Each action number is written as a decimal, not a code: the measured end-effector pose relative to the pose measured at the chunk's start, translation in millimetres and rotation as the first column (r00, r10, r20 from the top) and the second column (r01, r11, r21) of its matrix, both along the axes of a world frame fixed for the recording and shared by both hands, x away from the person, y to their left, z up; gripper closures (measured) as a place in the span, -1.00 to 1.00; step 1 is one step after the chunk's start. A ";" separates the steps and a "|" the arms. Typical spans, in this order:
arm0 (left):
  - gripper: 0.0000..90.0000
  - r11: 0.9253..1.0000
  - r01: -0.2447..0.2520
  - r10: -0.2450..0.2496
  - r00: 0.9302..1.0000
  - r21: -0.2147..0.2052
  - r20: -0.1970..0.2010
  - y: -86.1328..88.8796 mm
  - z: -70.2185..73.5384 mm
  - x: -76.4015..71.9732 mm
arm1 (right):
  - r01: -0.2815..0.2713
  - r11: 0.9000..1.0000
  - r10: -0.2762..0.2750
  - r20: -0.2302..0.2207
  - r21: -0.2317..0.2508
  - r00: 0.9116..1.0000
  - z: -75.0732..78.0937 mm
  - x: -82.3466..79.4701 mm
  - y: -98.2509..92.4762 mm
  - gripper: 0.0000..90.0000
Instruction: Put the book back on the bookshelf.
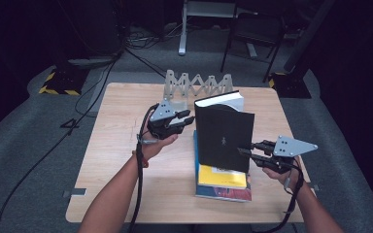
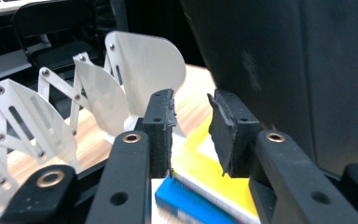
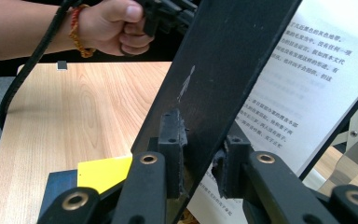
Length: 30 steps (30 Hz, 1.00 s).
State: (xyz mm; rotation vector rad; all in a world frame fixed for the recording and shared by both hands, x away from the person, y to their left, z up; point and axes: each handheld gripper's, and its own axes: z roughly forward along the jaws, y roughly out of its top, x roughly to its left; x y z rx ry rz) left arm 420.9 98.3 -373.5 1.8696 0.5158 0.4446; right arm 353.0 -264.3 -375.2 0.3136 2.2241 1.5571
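A black book (image 1: 223,131) stands upright on a yellow book (image 1: 222,177), which lies on a blue book (image 1: 223,193) on the wooden table (image 1: 121,170). My right gripper (image 1: 245,153) grips the lower edge of its front cover. In the right gripper view the black cover (image 3: 223,60) runs between the jaws of my right gripper (image 3: 200,154), with printed pages (image 3: 298,79) behind it. My left gripper (image 1: 189,117) hovers just left of the book, open. In the left gripper view nothing is between the pads of my left gripper (image 2: 191,121), and the black book (image 2: 284,70) rises at the right.
A white accordion-style rack (image 1: 196,85) stands at the table's far edge, just behind the left gripper; its plates (image 2: 140,70) are close ahead in the left gripper view. A chair (image 1: 252,34) and cables lie on the floor beyond.
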 end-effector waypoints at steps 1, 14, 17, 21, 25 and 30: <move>0.42 1.000 0.004 -0.004 1.000 0.022 -0.004 -0.8 -3.1 -4.4 | -0.001 1.000 0.001 0.005 -0.003 1.000 -0.2 -1.0 0.0 0.68; -0.38 0.987 0.119 -0.104 0.985 0.112 -0.135 -10.5 -47.8 -37.1 | -0.002 1.000 0.002 0.002 0.003 1.000 -5.7 -9.6 -3.6 0.72; -0.44 0.982 0.139 -0.120 0.982 0.126 -0.145 -21.5 -53.7 -40.7 | -0.003 1.000 0.003 0.000 0.009 1.000 -7.6 -11.0 -4.8 0.73; -0.46 0.979 0.162 -0.138 0.974 0.126 -0.178 -40.2 -64.1 -38.2 | -0.009 1.000 0.009 -0.002 0.008 1.000 -11.5 -13.8 -8.5 0.75; -0.45 0.977 0.175 -0.151 0.972 0.121 -0.181 -47.9 -67.6 -37.8 | -0.008 1.000 0.008 -0.004 0.009 1.000 -13.5 -15.1 -10.3 0.75; -0.36 0.979 0.187 -0.172 0.969 0.075 -0.175 -54.3 -67.9 -35.2 | -0.008 1.000 0.008 -0.013 0.004 1.000 -17.1 -17.5 -14.3 0.76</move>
